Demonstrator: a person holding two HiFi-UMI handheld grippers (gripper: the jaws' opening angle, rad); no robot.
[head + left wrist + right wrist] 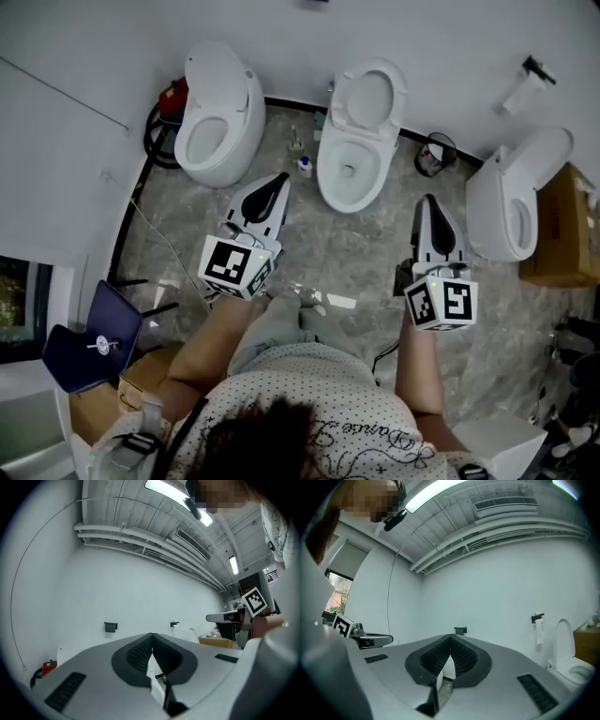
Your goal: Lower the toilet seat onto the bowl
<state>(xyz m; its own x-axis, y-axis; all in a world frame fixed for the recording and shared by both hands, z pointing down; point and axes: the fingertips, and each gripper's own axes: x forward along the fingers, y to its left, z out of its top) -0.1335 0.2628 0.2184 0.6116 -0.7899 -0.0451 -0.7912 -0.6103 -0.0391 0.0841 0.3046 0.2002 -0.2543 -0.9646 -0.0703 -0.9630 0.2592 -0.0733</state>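
Note:
Three white toilets stand along the wall in the head view. The middle toilet (349, 173) has its seat (371, 94) raised, leaning back toward the wall above the open bowl. My left gripper (279, 179) hovers over the floor just left of that bowl, jaws shut and empty. My right gripper (427, 201) is to the bowl's right, also shut with nothing held. In the left gripper view the shut jaws (151, 640) point at a bare white wall. The right gripper view shows shut jaws (450, 641) aimed at the wall as well.
A left toilet (218, 120) and a right toilet (514, 204) flank the middle one. Small bottles (302, 161) and a black wire basket (435, 154) sit on the floor by the bowl. A cardboard box (564, 225) is far right, a blue chair (89, 342) at lower left.

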